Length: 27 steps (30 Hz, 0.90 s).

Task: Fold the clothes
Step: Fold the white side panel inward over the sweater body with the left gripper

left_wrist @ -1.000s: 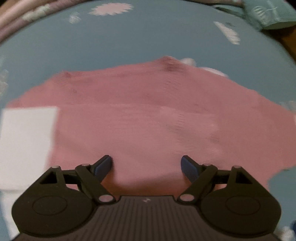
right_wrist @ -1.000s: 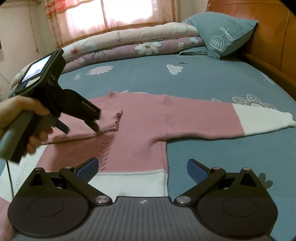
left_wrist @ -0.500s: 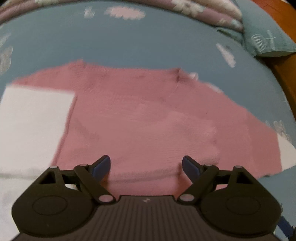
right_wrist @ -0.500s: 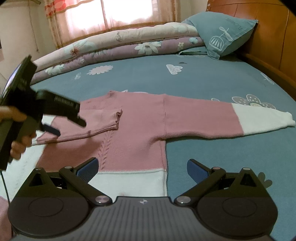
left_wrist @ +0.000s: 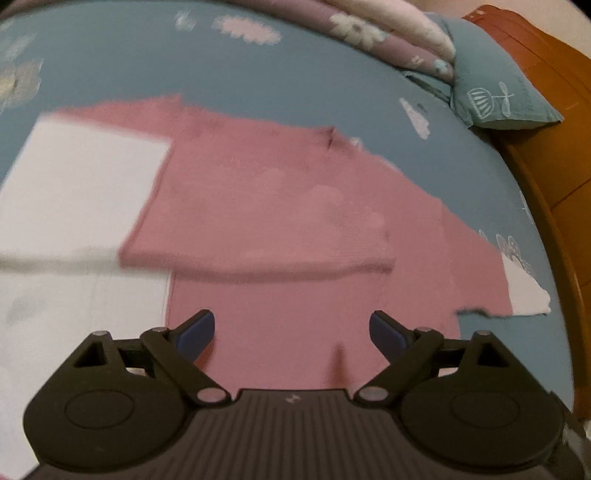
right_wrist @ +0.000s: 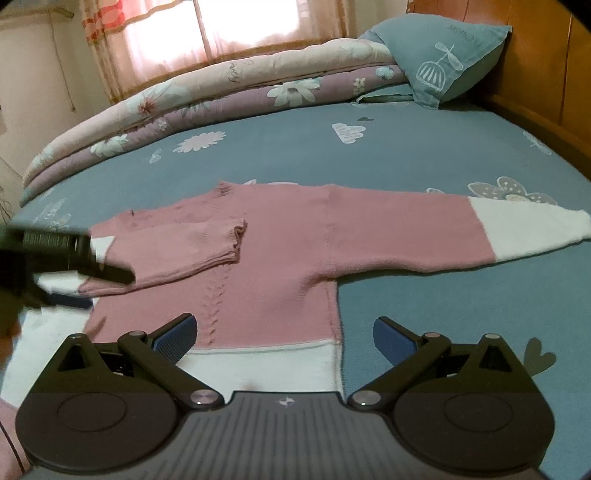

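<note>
A pink sweater (right_wrist: pixel 280 251) with a white hem band (right_wrist: pixel 266 365) lies flat on the blue bed sheet (right_wrist: pixel 406 147). One sleeve (right_wrist: pixel 192 247) is folded across the chest. The other sleeve (right_wrist: pixel 406 232) stretches out right and ends in a white cuff (right_wrist: pixel 528 229). My left gripper (right_wrist: pixel 103 288), blurred at the left edge, hovers off the folded sleeve. In its own view, the left gripper (left_wrist: pixel 291 325) has its jaws opening over the sweater (left_wrist: pixel 295 206) with nothing between them. My right gripper (right_wrist: pixel 284 332) hangs open above the hem, holding nothing.
A rolled floral quilt (right_wrist: pixel 221 96) runs along the far side of the bed. A blue pillow (right_wrist: pixel 443 62) leans on the wooden headboard (right_wrist: pixel 546 74) at the right. A curtained window (right_wrist: pixel 221 29) is behind. Bare sheet lies right of the sweater's body.
The left gripper has pulled back to the left, away from the folded sleeve's cuff, and its jaws stand a little wider. The sleeve stays lying on the chest. The right gripper has not moved.
</note>
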Motion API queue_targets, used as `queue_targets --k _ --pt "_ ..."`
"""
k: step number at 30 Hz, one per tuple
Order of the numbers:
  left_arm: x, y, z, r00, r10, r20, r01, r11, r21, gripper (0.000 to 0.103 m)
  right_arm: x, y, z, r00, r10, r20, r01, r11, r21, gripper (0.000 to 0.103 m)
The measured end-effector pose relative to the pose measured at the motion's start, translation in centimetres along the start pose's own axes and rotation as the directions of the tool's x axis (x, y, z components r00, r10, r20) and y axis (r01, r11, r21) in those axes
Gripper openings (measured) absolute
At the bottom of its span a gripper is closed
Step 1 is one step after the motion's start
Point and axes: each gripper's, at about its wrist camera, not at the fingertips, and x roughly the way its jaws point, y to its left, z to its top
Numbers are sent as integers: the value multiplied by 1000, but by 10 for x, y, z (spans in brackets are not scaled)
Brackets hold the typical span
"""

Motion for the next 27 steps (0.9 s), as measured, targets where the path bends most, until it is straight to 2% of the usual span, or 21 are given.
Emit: queue_targets --k 3,5,7,10,15,17,19,22,24,27 --pt "-1 10 -30 1000 -10 1 10 1000 -22 91 0 3 0 1000 7 0 -7 1000 -3 103" --pt "-7 8 -55 1000 3 31 -4 1000 26 91 -1 5 -2 1000 9 0 -9 1000 -11 103" --pt "-16 0 -79 996 49 71 -55 994 95 91 -2 6 -3 1000 10 0 -10 1000 -19 103" --pt "-27 -6 -109 992 116 55 -122 982 141 91 -4 3 -4 1000 1 1 -1 1000 -16 103" --pt "-42 -24 -156 982 169 89 -184 960 209 95 -4 -5 -5 1000 -14 -1 14 1000 15 103" --pt "-43 -34 -168 983 172 71 -184 957 225 96 -4 -6 -7 1000 -13 -4 13 1000 20 103" --pt "-51 -42 -173 989 126 76 -141 961 236 96 -4 -6 -8 1000 -9 -3 9 1000 19 103" --pt "-61 -48 -171 997 -3 73 -14 971 237 96 -9 -7 -10 999 31 27 -31 999 16 103" --pt "-61 -54 -168 997 2 77 -22 965 260 96 -12 -10 -12 997 61 41 -62 998 25 103" --pt "-56 -63 -167 993 61 101 -90 942 322 96 -13 -14 -13 995 92 49 -94 995 43 103"
